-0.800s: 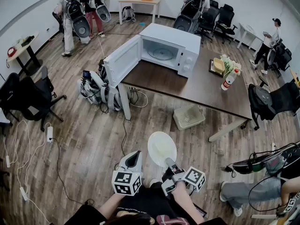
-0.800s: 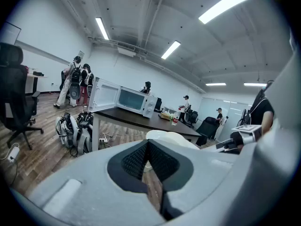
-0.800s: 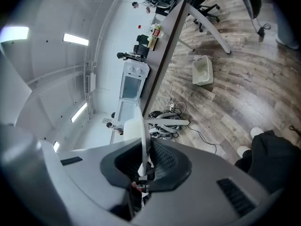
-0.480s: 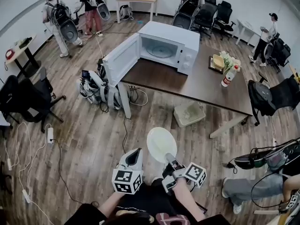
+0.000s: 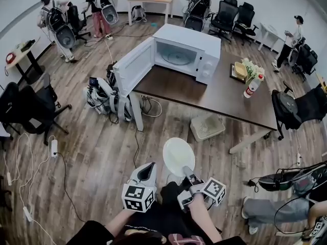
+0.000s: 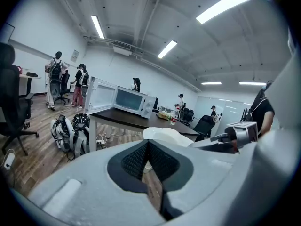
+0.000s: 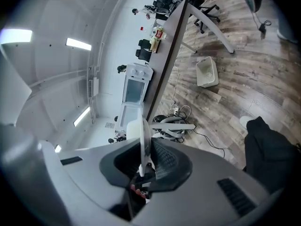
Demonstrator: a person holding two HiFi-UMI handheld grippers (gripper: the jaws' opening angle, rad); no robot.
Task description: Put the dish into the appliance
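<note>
Head view showed the door (image 5: 134, 65) of the microwave (image 5: 200, 39) swung wide open toward the left, leaving the cavity and its glass turntable (image 5: 178, 56) exposed. Lower down, the left tool (image 5: 148, 167) hung in front of the person with its jaws together and nothing between them, which the left gripper view confirmed. Just to its right, the white dish (image 5: 178, 154) was held out over the wooden floor, well apart from the microwave. The right tool (image 5: 187, 173) was clamped on the dish's near rim, and the right gripper view showed that rim edge-on between the pads. The step in hand appeared to be the carry toward the appliance. Because only one edge was pinched, the dish would likely lever downward, so the grip needed to stay firm and the walk smooth. A good approach would come square to the open front, pass to the right of the door, and clear the near edge of the dark surface (image 5: 204, 93). The dish should be slid in flat and lowered onto the turntable before the jaws were parted. The bottle (image 5: 250, 88) at the right stood clear of that path.
</note>
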